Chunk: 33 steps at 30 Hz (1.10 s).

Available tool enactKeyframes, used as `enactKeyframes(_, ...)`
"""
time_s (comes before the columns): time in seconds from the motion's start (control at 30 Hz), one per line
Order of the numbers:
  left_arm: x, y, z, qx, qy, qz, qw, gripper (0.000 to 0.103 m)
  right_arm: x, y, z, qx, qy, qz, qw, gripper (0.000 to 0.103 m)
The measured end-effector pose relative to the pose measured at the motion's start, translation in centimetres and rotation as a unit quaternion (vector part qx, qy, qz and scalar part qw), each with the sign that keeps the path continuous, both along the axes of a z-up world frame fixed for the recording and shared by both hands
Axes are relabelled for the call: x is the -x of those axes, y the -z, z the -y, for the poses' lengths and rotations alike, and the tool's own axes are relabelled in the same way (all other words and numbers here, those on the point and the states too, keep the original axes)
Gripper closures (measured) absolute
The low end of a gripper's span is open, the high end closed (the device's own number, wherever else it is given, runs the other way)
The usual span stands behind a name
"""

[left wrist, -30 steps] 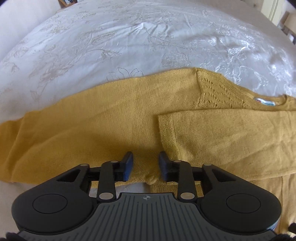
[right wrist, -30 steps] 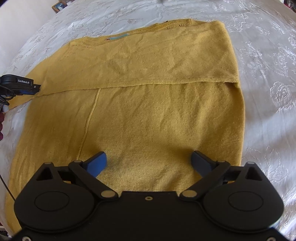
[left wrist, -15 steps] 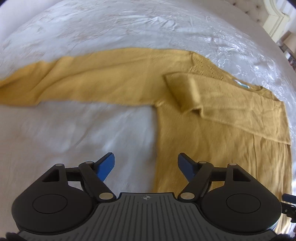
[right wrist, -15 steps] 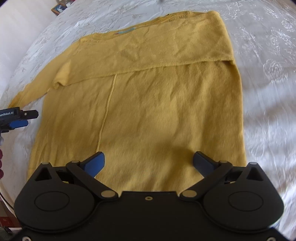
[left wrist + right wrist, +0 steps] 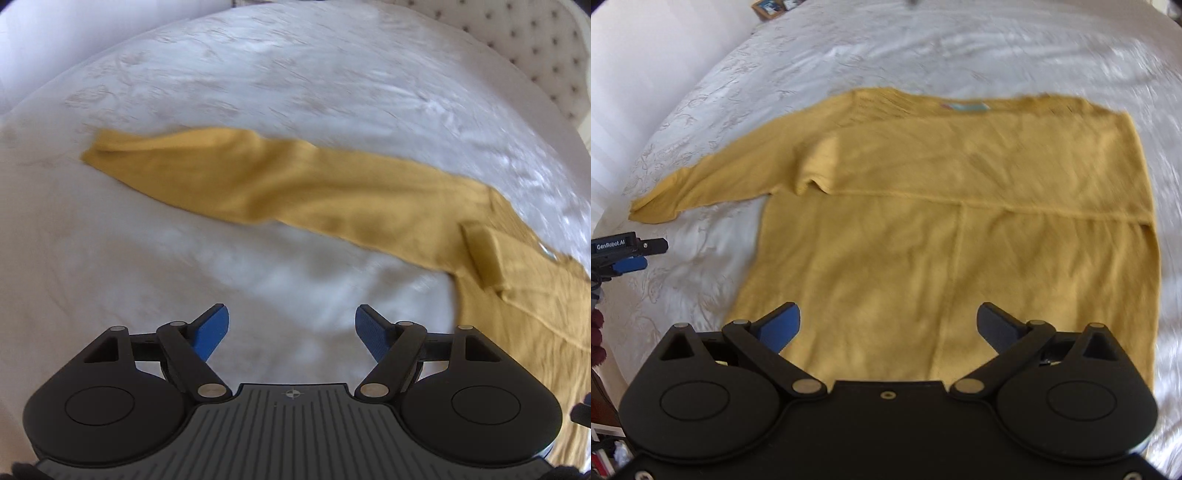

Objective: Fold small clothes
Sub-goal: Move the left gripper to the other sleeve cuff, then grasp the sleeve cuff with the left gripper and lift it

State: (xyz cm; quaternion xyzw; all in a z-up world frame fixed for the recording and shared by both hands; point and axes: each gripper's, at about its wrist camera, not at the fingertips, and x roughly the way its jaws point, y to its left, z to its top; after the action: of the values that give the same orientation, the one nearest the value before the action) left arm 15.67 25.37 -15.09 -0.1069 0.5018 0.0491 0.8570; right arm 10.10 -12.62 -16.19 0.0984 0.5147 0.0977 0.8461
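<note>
Sweater (image 5: 960, 236), mustard knit, spread flat across the middle of the bed (image 5: 849, 48), neckline and pale label (image 5: 964, 107) toward the far edge, hem toward the near edge; laid out wide and smooth, presumably so that each fold lands square; right sleeve (image 5: 979, 158) already brought across the chest, its cuff ending in a small hump just inside the opposite shoulder; left sleeve (image 5: 258, 188) stretched straight out toward the bed's left edge, cuff flat on the white embroidered bedspread (image 5: 295, 74), not yet folded in and so judged the next part to take.

Left gripper (image 5: 291, 334) poised above bare bedspread, short of that sleeve, blue pads well apart with nothing between them; likely spread ready for the cuff; right gripper (image 5: 888, 325) hanging over the hem near the bed's near edge, pads likewise wide apart and empty, clear of the cloth.

Count: one sweater; two sleeves, one folded, one out; two grippers; one picture frame (image 5: 774, 6) beyond the far left corner.
</note>
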Motion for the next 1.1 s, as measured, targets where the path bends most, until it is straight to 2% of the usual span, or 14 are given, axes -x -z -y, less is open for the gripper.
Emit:
enactKeyframes(0.2, -3.2, 0.9, -7.0, -0.013, -0.029, 0.002, 0.9995, 0.028, -2.7, -1.6, -5.6, 0.062, -0.024, 0.034, 0.997, 0.003)
enactKeyframes(0.3, -4.9, 1.4, -9.7, -0.017, -0.043, 0.0, 0.999, 0.028, -4.1, -2.2, -7.9, 0.106, -0.02, 0.045, 0.993, 0.008)
enactKeyframes(0.37, -6.1, 1.9, -10.9, -0.019, -0.052, -0.001, 0.9985, 0.028, -5.2, -2.5, -9.0, 0.113, -0.026, 0.051, 0.992, 0.012)
enactKeyframes(0.47, -7.5, 2.8, -12.4, -0.018, -0.066, -0.002, 0.9977, 0.028, -7.0, -2.7, -10.2, 0.109, -0.039, 0.056, 0.992, 0.026)
enactKeyframes(0.53, -8.5, 3.7, -13.1, -0.013, -0.071, -0.006, 0.9974, 0.028, -8.5, -2.4, -11.0, 0.112, -0.047, 0.055, 0.991, 0.043)
enactKeyframes(0.63, -9.5, 5.1, -13.6, -0.008, -0.074, -0.021, 0.997, 0.028, -11.0, -1.4, -12.3, 0.123, -0.059, 0.048, 0.989, 0.045)
enactKeyframes(0.83, -10.2, 6.1, -13.2, 0.002, -0.076, -0.019, 0.9969, 0.009, -14.7, 1.1, -13.8, 0.127, -0.073, 0.028, 0.989, 0.046)
enactKeyframes(0.97, -10.4, 6.2, -13.0, 0.007, -0.08, -0.02, 0.9966, 0.003, -16.0, 2.6, -14.6, 0.136, -0.083, 0.013, 0.987, 0.049)
enactKeyframes(1.0, -10.4, 6.2, -13.1, 0.009, -0.08, -0.02, 0.9965, 0.002, -16.2, 3.0, -14.7, 0.142, -0.084, 0.008, 0.986, 0.053)
enactKeyframes(1.07, -10.4, 6.3, -13.3, 0.015, -0.082, -0.02, 0.9963, 0.002, -16.6, 3.7, -14.8, 0.157, -0.085, 0.0, 0.984, 0.069)
enactKeyframes(1.1, -10.3, 6.3, -13.4, 0.017, -0.083, -0.019, 0.9962, 0.003, -16.6, 3.8, -14.6, 0.155, -0.082, -0.002, 0.984, 0.083)
